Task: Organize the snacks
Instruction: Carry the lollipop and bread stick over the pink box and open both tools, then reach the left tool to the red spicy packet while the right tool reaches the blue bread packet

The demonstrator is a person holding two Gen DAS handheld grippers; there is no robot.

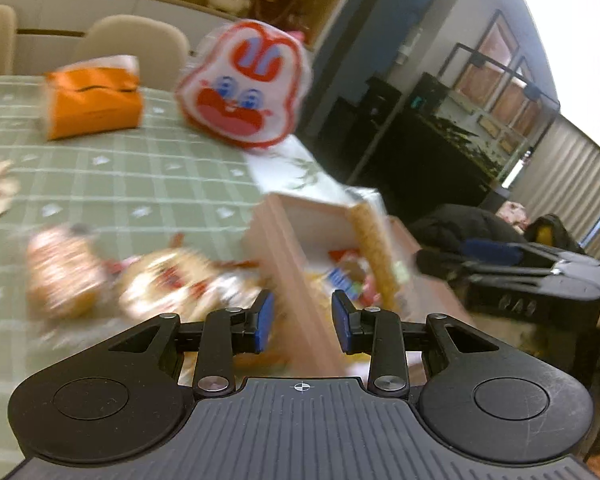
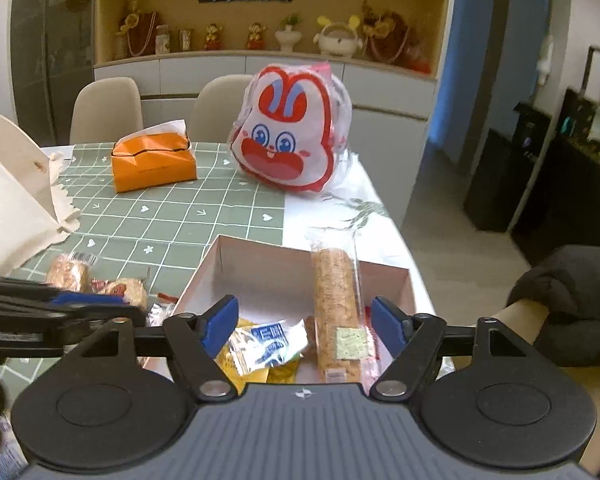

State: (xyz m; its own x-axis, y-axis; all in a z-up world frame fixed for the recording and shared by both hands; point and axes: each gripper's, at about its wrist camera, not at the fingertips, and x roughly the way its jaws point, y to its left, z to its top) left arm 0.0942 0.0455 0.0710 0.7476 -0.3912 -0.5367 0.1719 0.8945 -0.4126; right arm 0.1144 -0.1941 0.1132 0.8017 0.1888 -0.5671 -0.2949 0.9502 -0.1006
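Two hand-held grippers hang over a green checked tabletop (image 2: 172, 216) where snacks wait to be sorted.

Biggest is the open cardboard box (image 2: 260, 264), at about six o'clock on the tabletop in the right wrist view. Its walls look thin and light, so a hard push would likely slide it.

Next comes the long cereal bar (image 2: 336, 304), leaning in the box toward four o'clock with its top past the far wall. It looks stiff but crumbly, in a slippery clear wrapper. Holding it around the middle seems safest.

Smaller still are the little packets (image 2: 268, 340) on the box floor. They look soft, light and crinkly.

Out on the tabletop at about eight o'clock lie two round wrapped cakes (image 1: 64, 268). They look squashy, so a gentle pinch across the sides fits best.

The right hand-held gripper (image 2: 305, 324) has its jaws wide, with nothing pressed between them; the cereal bar lies just below. The left hand-held gripper (image 1: 302, 322) has its jaws partly apart and holds nothing, above the near box wall.
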